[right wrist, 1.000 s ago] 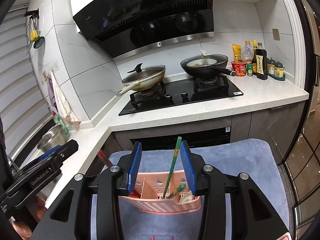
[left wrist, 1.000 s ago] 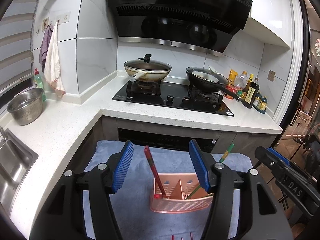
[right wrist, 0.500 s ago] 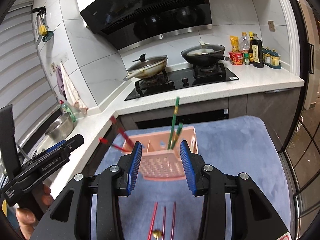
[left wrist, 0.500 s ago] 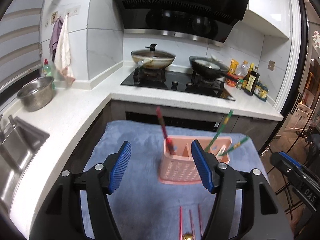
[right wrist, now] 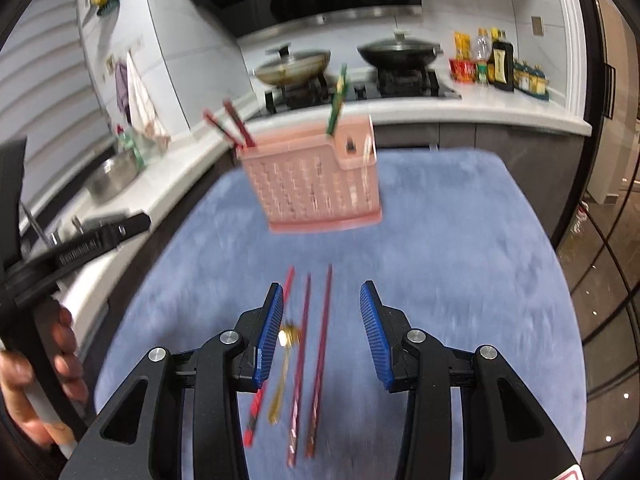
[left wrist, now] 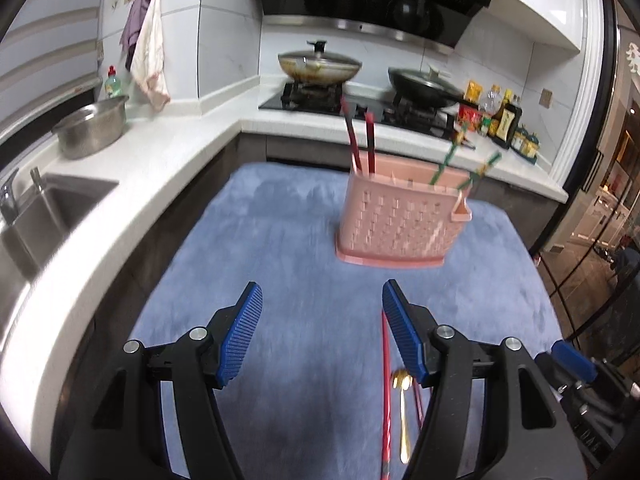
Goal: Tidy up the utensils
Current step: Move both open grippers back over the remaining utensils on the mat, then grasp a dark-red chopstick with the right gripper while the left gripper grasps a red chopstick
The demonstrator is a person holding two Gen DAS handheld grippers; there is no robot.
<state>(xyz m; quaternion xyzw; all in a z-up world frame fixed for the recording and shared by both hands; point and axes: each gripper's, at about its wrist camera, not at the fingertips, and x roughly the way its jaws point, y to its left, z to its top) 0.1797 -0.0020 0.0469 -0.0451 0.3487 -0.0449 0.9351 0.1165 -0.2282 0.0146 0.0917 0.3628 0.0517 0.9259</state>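
A pink slotted utensil holder (left wrist: 400, 220) (right wrist: 316, 180) stands on the blue mat (left wrist: 280, 240) (right wrist: 460, 240). It holds two red chopsticks (left wrist: 360, 140) (right wrist: 234, 126) on its left and green chopsticks (left wrist: 452, 156) (right wrist: 338, 100) on its right. Three red chopsticks (right wrist: 320, 344) and a gold spoon (right wrist: 286, 356) lie on the mat below my right gripper (right wrist: 320, 336), which is open and empty. My left gripper (left wrist: 320, 340) is open and empty; a red chopstick (left wrist: 386, 392) and the spoon (left wrist: 402, 400) lie by its right finger.
The white L-shaped counter (left wrist: 132, 200) runs along the left and back, with a sink (left wrist: 36, 208), a steel bowl (left wrist: 92, 130), a hob with two pans (left wrist: 320, 68) and bottles (left wrist: 504, 120). A hand holding the left gripper shows at the left in the right wrist view (right wrist: 60, 352).
Both grippers have pulled back from the holder and dropped lower. The holder now stands farther off, and the loose chopsticks and spoon on the mat have come into view.
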